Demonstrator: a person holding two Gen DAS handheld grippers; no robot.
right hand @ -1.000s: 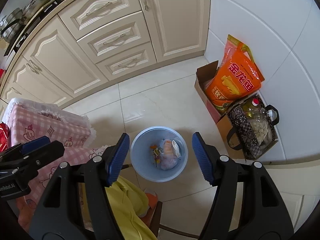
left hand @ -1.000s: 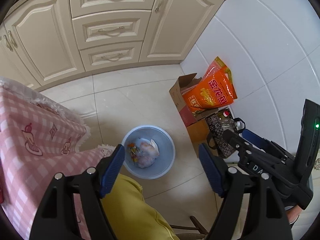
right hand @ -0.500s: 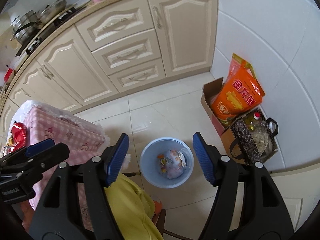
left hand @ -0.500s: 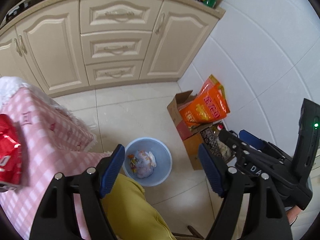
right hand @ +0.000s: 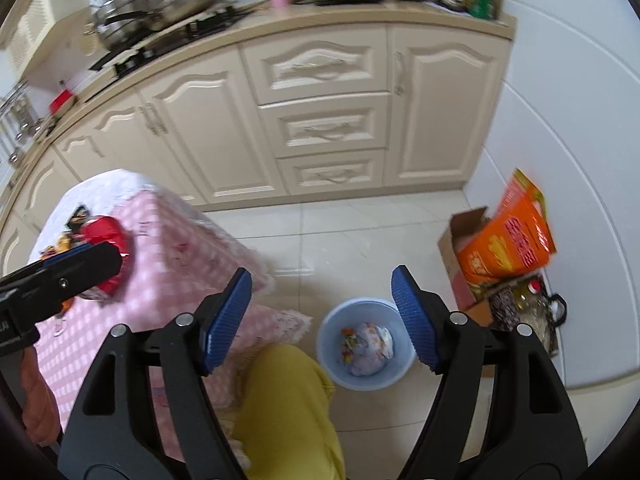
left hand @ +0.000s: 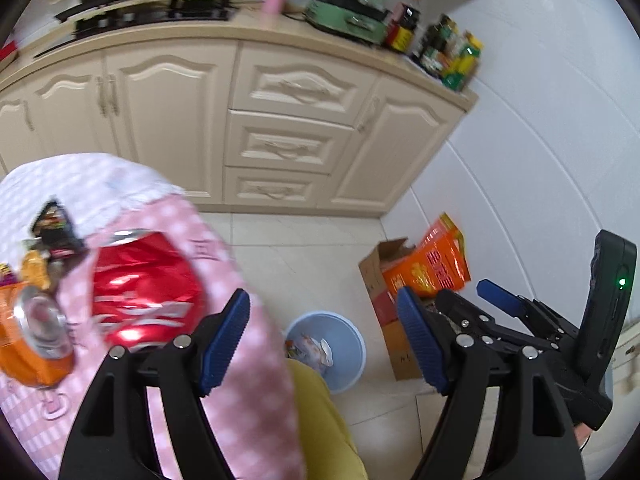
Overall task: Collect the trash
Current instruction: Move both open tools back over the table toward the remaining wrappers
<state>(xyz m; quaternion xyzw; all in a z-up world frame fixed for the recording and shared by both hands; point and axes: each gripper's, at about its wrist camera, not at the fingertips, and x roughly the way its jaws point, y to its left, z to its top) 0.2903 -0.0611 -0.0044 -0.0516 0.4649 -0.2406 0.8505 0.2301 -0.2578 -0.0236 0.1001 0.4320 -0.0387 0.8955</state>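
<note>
Trash: a crushed red can (left hand: 146, 294) lies on its side on the pink checked tablecloth (left hand: 248, 392). Beside it, further from the bin, lie a crushed orange can (left hand: 34, 336), a dark snack wrapper (left hand: 56, 226) and a few small scraps, all blurred. In the right wrist view the same cluster sits on the table's far side, partly hidden behind the other gripper.

Bin: a pale blue round bin (right hand: 366, 344) stands on the tiled floor just beside the table's hanging cloth. It holds a crumpled white wad and some coloured wrappers (right hand: 366, 346).

Left gripper (left hand: 324, 332): blue-padded fingers (left hand: 224, 338) spread wide, nothing between them. It hangs above the table edge, near the red can and not touching it.

Right gripper (right hand: 322, 318): jaws opening, empty, pads (right hand: 412, 320) well apart. It hangs above the floor with the bin showing between its fingers far below.

Person: a knee in yellow trousers (right hand: 288, 408) shows below both grippers, between table and bin.

Surroundings: cream kitchen cabinets (right hand: 320, 120) with three drawers; a worktop with a stove, pans, a green appliance (left hand: 346, 16), a pink cup and bottles. Against the white wall (left hand: 540, 140) stand a cardboard box (right hand: 460, 256) with an orange bag (right hand: 508, 240) in it and a patterned dark bag (right hand: 532, 316).
</note>
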